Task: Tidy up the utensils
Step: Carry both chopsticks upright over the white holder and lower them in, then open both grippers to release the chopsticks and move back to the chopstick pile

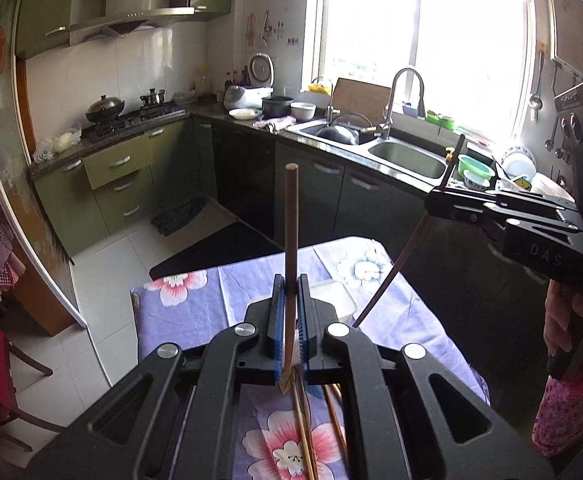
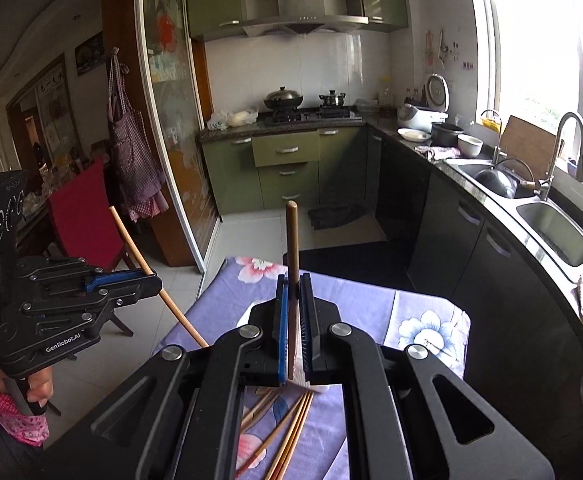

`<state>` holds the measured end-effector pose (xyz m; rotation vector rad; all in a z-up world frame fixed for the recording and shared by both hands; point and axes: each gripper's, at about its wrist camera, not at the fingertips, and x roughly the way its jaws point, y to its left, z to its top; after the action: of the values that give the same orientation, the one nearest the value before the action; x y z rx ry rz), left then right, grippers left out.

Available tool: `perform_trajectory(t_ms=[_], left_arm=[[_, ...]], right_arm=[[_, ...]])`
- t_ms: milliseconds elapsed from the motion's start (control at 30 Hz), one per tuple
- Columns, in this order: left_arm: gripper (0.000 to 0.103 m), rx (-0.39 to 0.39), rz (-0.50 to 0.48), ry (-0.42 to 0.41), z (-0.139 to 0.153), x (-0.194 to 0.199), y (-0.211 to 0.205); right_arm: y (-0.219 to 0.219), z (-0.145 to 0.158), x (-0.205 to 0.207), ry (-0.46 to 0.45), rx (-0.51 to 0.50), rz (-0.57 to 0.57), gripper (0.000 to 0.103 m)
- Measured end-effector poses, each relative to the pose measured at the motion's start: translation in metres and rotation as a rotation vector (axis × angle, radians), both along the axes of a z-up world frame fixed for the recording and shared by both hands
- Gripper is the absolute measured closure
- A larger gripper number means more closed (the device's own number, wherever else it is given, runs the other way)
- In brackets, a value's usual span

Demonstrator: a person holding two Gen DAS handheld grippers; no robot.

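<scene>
I am holding one chopstick in each gripper, both lifted clear of the table [image 1: 195,312]. The left gripper [image 1: 290,292] is clamping narrow on a brown chopstick [image 1: 291,216]: its blue pads [image 1: 278,312] are pressing the shaft partway along, so the blunt end is standing up in front of the camera and the thin end is hanging below the jaws. The right gripper [image 2: 293,300] is pinching the dark chopstick [image 2: 292,236] the same way; from the left camera that stick is slanting down and tapering toward the cloth.

More chopsticks [image 2: 287,428] are lying loose on the flowered cloth, beneath and between the two grippers. A white container [image 1: 333,298] is sitting on the table just beyond the left jaws; I cannot tell whether anything is in it.

I am judging this to be the carry step: a pair picked, not yet placed. If the white container is the destination, which I am only guessing, the next move is calling for bringing both sticks over it, aligning them side by side, lowering the thin ends first, then easing the jaws apart. The sticks are held off-centre, so they may pivot or swing on release.
</scene>
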<state>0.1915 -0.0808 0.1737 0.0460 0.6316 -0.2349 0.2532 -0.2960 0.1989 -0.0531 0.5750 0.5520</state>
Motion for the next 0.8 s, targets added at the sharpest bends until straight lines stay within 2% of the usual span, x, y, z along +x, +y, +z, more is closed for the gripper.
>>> perform_trajectory(t_ms=[100,233,367,567,667,800], left_arm=[[0.097,-0.002,0.015,-0.051,0.014,0.017,-0.006],[0.097,0.002,0.049,-0.049,0.002,0.05,-0.013],[0.097,0.032,0.075,-0.002,-0.03,0.08,-0.017],[0.097,0.051,0.06,0.137,-0.085,0.096,-0.018],[0.094,0.055,0.061,0.153,-0.096,0.091,-0.012],[0.092,0.056,0.064,0.161,-0.098,0.083,-0.008]], right_arm=[[0.007,0.001,0.022,0.004,-0.011,-0.018,0.097],[0.019,-0.022,0.056,0.05,-0.024,-0.021,0.097],[0.027,-0.059,0.084,0.102,-0.039,-0.017,0.097],[0.038,-0.115,0.098,0.168,-0.093,-0.002,0.097],[0.041,-0.13,0.1,0.191,-0.104,0.002,0.096],[0.044,-0.132,0.096,0.188,-0.108,0.004,0.095]])
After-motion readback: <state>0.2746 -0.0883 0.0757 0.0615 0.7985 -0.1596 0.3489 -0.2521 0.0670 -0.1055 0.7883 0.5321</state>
